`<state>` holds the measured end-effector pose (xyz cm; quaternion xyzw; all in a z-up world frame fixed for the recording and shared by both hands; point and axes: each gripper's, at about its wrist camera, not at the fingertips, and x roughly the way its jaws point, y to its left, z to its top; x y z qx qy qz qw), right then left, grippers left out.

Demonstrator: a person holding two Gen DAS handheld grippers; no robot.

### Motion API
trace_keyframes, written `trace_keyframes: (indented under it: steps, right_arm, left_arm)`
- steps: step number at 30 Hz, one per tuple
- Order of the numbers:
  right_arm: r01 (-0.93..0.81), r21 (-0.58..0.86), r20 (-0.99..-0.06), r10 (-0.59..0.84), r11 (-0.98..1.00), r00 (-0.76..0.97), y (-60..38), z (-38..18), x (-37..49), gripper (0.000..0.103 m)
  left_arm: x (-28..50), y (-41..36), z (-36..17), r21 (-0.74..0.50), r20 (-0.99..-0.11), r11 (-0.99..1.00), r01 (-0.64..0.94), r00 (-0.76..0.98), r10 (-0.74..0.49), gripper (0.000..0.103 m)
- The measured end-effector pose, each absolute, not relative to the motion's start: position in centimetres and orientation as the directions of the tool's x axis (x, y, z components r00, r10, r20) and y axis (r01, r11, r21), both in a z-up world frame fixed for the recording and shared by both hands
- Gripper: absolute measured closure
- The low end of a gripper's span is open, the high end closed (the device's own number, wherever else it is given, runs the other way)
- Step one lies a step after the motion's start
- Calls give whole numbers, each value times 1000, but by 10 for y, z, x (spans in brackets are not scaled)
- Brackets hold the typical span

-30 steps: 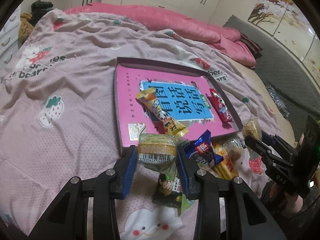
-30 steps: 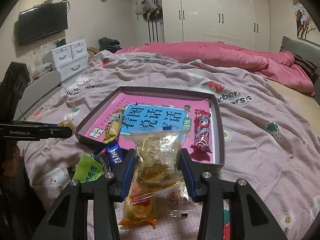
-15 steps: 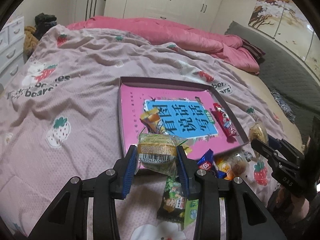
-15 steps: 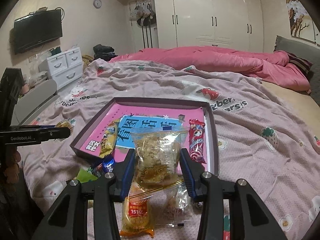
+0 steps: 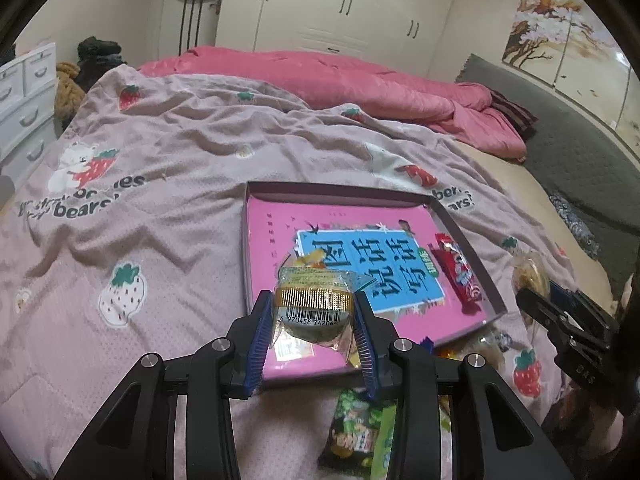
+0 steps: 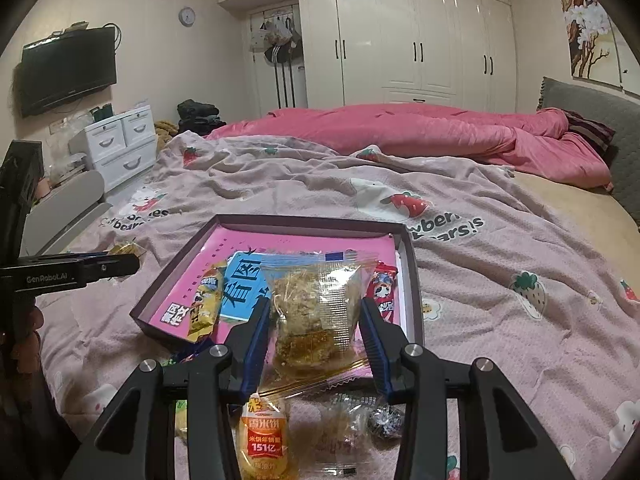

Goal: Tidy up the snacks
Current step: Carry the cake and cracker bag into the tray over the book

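— Where are the snacks right now?

— 2 are up off the bed. The left gripper point(image 5: 314, 326) is clenched on a round cake in a clear wrapper point(image 5: 313, 307), gold band and barcode facing us, held over the near edge of the shallow box point(image 5: 340, 190). The right gripper point(image 6: 314, 334) is grasping a clear bag of crumbly biscuit point(image 6: 314, 308), also over the box's near edge.

— And inside the box?

— A pink book with a blue title panel point(image 5: 360, 268) covers the floor. A red packet point(image 6: 383, 292) lies along the right wall, a yellow bar point(image 6: 206, 306) on the left part of the book.

— Anything in the way?

— The loose pile on the strawberry blanket point(image 5: 160, 152), near side of the box: an orange rice-cracker pack point(image 6: 262, 438), a clear wrapped biscuit point(image 6: 340, 424) and a small dark foil sweet point(image 6: 386, 420) below the right gripper, a green packet point(image 5: 354, 432) below the left one.

— How are the hands set?

— Both grippers tilt down toward the box, side by side but apart. Further off, a pink quilt point(image 6: 420, 132) is heaped at the far side, white wardrobes point(image 6: 420, 40) behind.
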<state>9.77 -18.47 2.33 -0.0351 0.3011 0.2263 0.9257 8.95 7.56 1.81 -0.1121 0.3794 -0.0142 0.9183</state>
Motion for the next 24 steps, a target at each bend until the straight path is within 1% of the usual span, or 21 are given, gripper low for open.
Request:
trace_keyframes:
  steps: [9, 18, 24]
  right_arm:
    - [-403, 98, -564, 384, 910, 731, -190, 29, 112, 59]
    - [-393, 97, -582, 372, 915, 723, -182, 23, 118, 59]
    - [-384, 113, -593, 372, 916, 714, -179, 20, 123, 59]
  left_arm:
    - [106, 75, 1, -194, -721, 978, -78, 687, -88, 63]
    - [115, 74, -14, -157, -740, 985, -75, 670, -67, 63]
    - [123, 71, -23, -162, -750, 985, -61, 656, -82, 63]
